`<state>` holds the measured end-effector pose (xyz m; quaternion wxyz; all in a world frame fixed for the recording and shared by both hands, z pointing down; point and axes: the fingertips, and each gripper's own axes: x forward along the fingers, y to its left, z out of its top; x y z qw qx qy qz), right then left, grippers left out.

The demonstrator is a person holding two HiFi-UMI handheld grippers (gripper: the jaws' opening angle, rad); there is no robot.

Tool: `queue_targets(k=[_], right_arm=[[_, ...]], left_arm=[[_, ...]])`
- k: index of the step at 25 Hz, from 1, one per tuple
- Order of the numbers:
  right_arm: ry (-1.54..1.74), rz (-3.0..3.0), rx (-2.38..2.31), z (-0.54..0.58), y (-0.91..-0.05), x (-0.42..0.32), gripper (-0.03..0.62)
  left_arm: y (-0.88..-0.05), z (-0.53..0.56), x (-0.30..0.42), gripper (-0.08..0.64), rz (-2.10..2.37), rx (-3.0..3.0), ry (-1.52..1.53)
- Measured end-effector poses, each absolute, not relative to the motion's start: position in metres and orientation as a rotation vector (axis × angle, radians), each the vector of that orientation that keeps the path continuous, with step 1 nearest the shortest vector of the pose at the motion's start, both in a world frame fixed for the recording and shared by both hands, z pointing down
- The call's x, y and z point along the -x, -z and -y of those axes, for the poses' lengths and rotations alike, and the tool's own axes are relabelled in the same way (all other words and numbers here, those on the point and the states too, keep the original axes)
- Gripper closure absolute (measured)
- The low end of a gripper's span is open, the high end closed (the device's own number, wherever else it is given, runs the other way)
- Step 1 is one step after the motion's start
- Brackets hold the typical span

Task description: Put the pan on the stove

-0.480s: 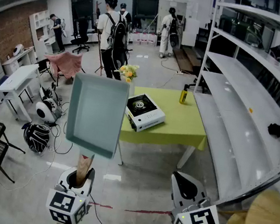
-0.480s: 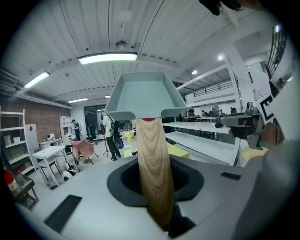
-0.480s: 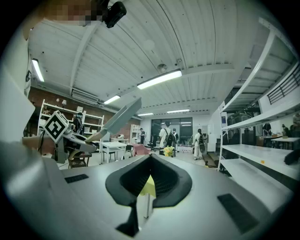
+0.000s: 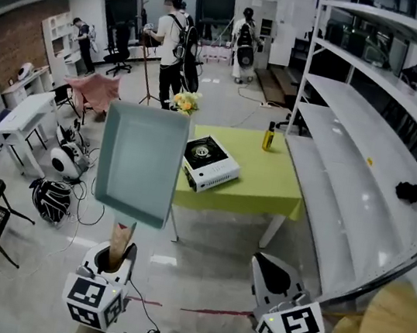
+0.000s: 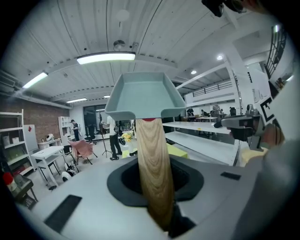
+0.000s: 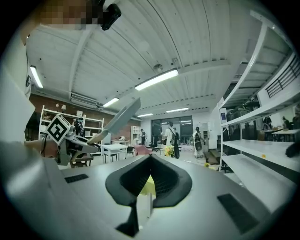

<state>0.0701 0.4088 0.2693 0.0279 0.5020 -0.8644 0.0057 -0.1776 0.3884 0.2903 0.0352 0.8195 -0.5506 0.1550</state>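
Observation:
A square grey-green pan point(image 4: 140, 160) with a wooden handle point(image 4: 119, 243) is held up in the air, tilted up on edge, with my left gripper point(image 4: 117, 259) shut on the handle. In the left gripper view the handle point(image 5: 153, 168) runs up from between the jaws to the pan point(image 5: 144, 96). The white portable stove point(image 4: 209, 163) sits on the yellow-green table point(image 4: 268, 183), well beyond the pan and to its right. My right gripper point(image 4: 270, 272) hangs low on the right, shut and empty. From the right gripper view the pan point(image 6: 121, 118) shows at the left.
Long white shelves point(image 4: 353, 145) run along the right. A round wooden stool point(image 4: 391, 324) stands near my right hand. A yellow bottle point(image 4: 268, 136) and flowers point(image 4: 183, 101) are at the table's far edge. Helmets, cables and a white desk point(image 4: 24, 117) crowd the left floor. People stand far back.
The pan has shifted slightly left, still held the same way. The table and stove sit a little further left in view. The people at the back have walked about.

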Motion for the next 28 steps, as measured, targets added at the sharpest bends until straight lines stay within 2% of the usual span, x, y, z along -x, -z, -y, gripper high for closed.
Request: queue_targets(k=[18, 28], right_arm=[[-0.102, 2.712, -1.472, -0.406, -0.297, -0.116, 0.586], [-0.106, 2.713, -1.442, -0.382, -0.321, -0.112, 0.586]], left_arm=[[-0.308, -0.392, 0.136, 0.476, 1.760, -2.441, -0.464], [-0.327, -0.370, 0.128, 0.476, 1.751, -2.454, -0.461]])
